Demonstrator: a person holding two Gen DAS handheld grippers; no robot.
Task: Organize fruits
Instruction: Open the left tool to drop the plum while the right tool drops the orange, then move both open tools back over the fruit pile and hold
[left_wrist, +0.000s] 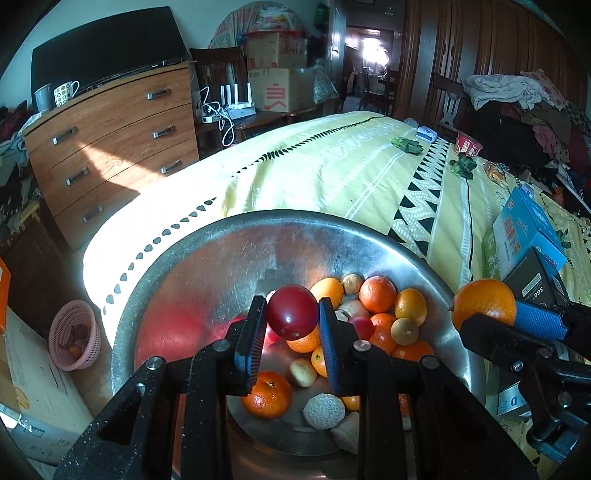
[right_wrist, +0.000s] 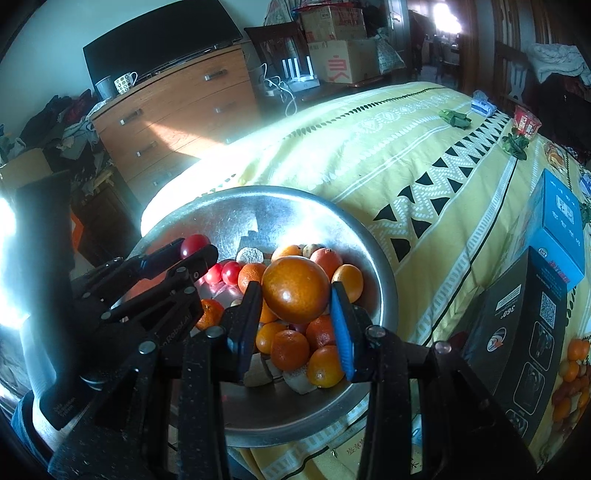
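Observation:
A large metal bowl (left_wrist: 207, 258) on the yellow bedspread holds several oranges, small red fruits and brown kiwis. My left gripper (left_wrist: 291, 317) is shut on a red apple (left_wrist: 291, 312) and holds it above the bowl's fruit. My right gripper (right_wrist: 295, 295) is shut on a big orange (right_wrist: 295, 290) above the bowl (right_wrist: 351, 221). In the left wrist view the right gripper (left_wrist: 491, 314) and its orange (left_wrist: 484, 304) hang over the bowl's right rim. In the right wrist view the left gripper (right_wrist: 188, 254) holds the red apple (right_wrist: 194, 245) at the bowl's left side.
A blue box (right_wrist: 557, 229) and a black box (right_wrist: 517, 332) lie on the bed right of the bowl. A pink basket (left_wrist: 75, 339) with some fruit sits on the floor at the left. A wooden dresser (left_wrist: 110, 147) stands beyond the bed.

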